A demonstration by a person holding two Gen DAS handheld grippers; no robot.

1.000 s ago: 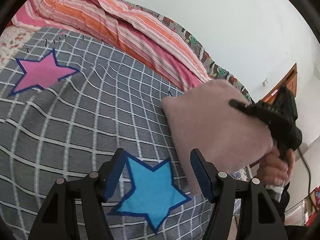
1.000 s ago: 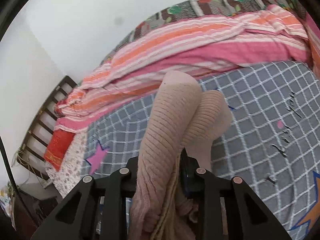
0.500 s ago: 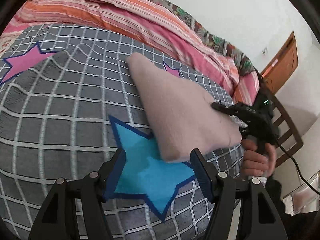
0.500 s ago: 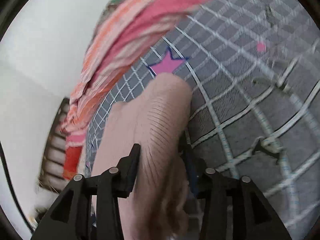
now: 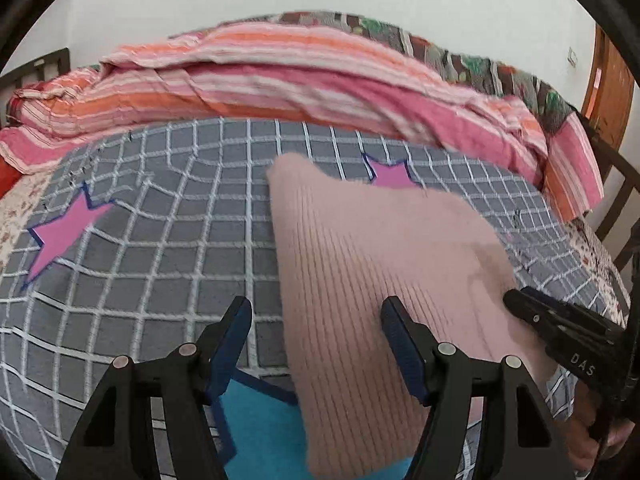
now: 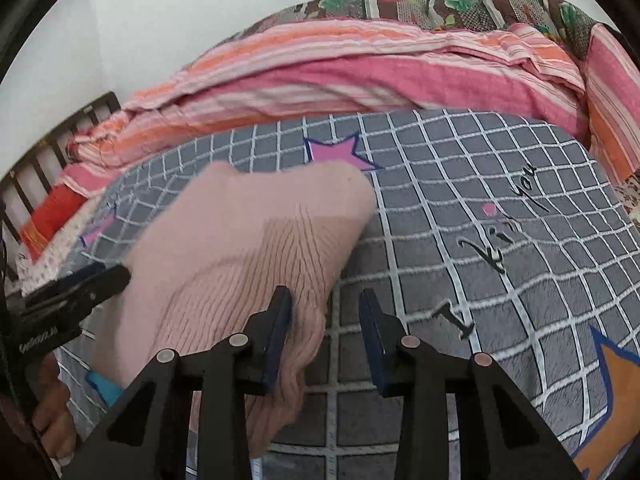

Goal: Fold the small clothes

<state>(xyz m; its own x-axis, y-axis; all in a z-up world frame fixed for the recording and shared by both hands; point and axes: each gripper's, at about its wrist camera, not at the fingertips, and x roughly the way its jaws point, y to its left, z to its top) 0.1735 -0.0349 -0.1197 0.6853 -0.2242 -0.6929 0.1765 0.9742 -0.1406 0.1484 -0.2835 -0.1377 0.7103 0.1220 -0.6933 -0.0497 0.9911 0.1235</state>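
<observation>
A folded pale pink ribbed knit garment (image 5: pixel 380 264) lies flat on the grey checked blanket (image 5: pixel 160 240); it also shows in the right wrist view (image 6: pixel 240 240). My left gripper (image 5: pixel 316 344) is open, its fingers straddling the garment's near left edge. My right gripper (image 6: pixel 325 332) is open, its left finger (image 6: pixel 276 336) against the garment's near right corner, nothing held. The right gripper shows at the right edge of the left wrist view (image 5: pixel 560 332), and the left one at the left of the right wrist view (image 6: pixel 76 288).
A pink and orange striped quilt (image 5: pixel 280 80) is bunched along the far side of the bed. The blanket has pink stars (image 5: pixel 60 236), a blue star (image 5: pixel 260 420) under the garment's near end and an orange star (image 6: pixel 616 384). A wooden headboard (image 6: pixel 36 168) stands at left.
The right gripper lowered the garment onto the blanket and opened, letting it go. The garment went from hanging to lying flat. The left gripper moved up to its left edge.
</observation>
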